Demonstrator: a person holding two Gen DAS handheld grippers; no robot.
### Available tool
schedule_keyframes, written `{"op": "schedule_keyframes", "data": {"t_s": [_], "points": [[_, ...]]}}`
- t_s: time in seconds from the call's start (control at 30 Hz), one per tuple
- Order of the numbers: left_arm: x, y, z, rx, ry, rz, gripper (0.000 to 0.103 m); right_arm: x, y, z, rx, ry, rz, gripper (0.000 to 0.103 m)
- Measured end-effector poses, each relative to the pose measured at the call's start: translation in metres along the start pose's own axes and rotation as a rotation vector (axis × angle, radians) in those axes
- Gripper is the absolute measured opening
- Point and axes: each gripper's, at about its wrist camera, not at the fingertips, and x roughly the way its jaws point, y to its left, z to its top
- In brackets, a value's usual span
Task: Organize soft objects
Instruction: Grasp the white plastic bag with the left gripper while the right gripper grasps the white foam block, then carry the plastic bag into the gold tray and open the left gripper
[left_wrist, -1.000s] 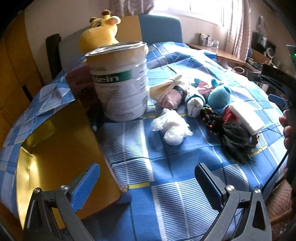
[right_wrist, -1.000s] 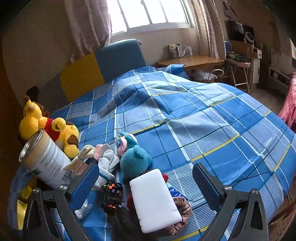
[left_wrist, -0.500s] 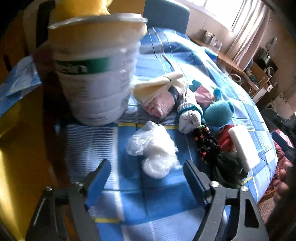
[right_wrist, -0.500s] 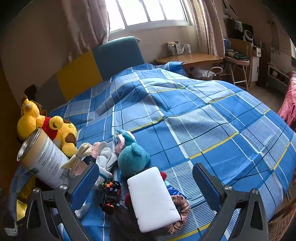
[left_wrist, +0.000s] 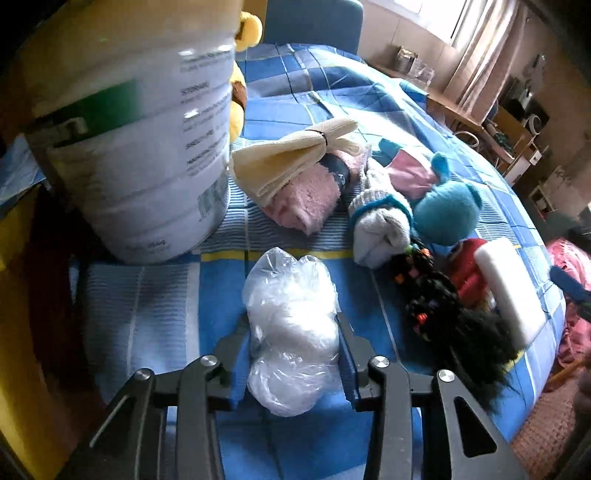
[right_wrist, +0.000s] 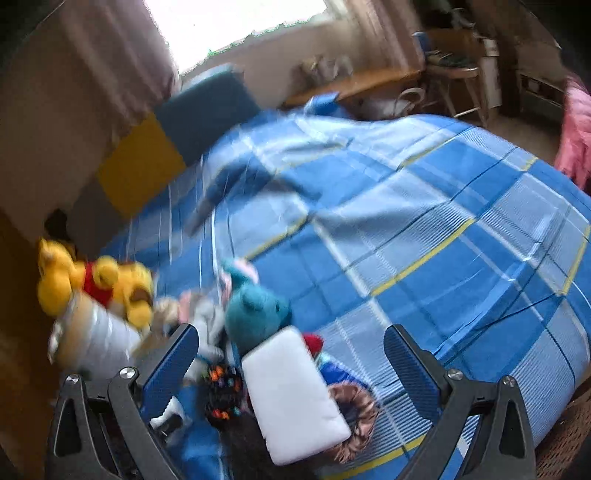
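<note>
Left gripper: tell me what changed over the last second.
The left gripper moved forward to the plastic bag and closed its fingers on it. The right gripper stays open above the white foam block; the tin and toys have not moved.

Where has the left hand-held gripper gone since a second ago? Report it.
Yes: the left hand-held gripper advanced toward the white tin and closed around the plastic bag.

Clear plastic bag (left_wrist: 291, 332) of white stuffing — crumpled, on bedspread
</note>
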Motion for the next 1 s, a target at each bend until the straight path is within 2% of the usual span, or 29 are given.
{"op": "schedule_keyframes", "data": {"t_s": [0.2, 0.27, 0.37, 0.4, 0.47, 0.5, 0.63, 0.73, 0.87, 1.0], "points": [[-0.025, 0.003, -0.024, 0.021, -0.027, -0.009, 0.041, 0.021, 0.03, -0.019, -0.22, 0.095, -0.132, 0.102], [-0.033, 0.004, -0.033, 0.022, -0.034, -0.008, 0.041, 0.029, 0.033, -0.026, -0.268, 0.126, -0.183, 0.101], [-0.042, 0.005, -0.038, 0.016, -0.039, -0.012, 0.041, 0.034, 0.034, -0.03, -0.288, 0.159, -0.193, 0.095], [-0.043, 0.005, -0.039, 0.016, -0.043, -0.01, 0.041, 0.036, 0.034, -0.032, -0.302, 0.169, -0.206, 0.092], [-0.049, 0.006, -0.04, 0.015, -0.055, -0.011, 0.041, 0.039, 0.035, -0.036, -0.322, 0.188, -0.226, 0.075], [-0.053, 0.007, -0.04, 0.013, -0.061, -0.015, 0.041, 0.039, 0.035, -0.038, -0.335, 0.191, -0.239, 0.058], [-0.076, 0.023, -0.037, -0.034, -0.109, -0.026, 0.041, 0.038, 0.038, -0.038, -0.351, 0.18, -0.242, 0.057], [-0.102, 0.051, -0.029, -0.094, -0.163, -0.005, 0.041, 0.038, 0.038, -0.038, -0.354, 0.182, -0.247, 0.057], [-0.119, 0.101, -0.017, -0.178, -0.195, 0.08, 0.041, 0.038, 0.038, -0.038, -0.338, 0.193, -0.249, 0.058], [-0.11, 0.154, -0.009, -0.265, -0.164, 0.174, 0.041, 0.04, 0.039, -0.038, -0.351, 0.188, -0.258, 0.058]]}}
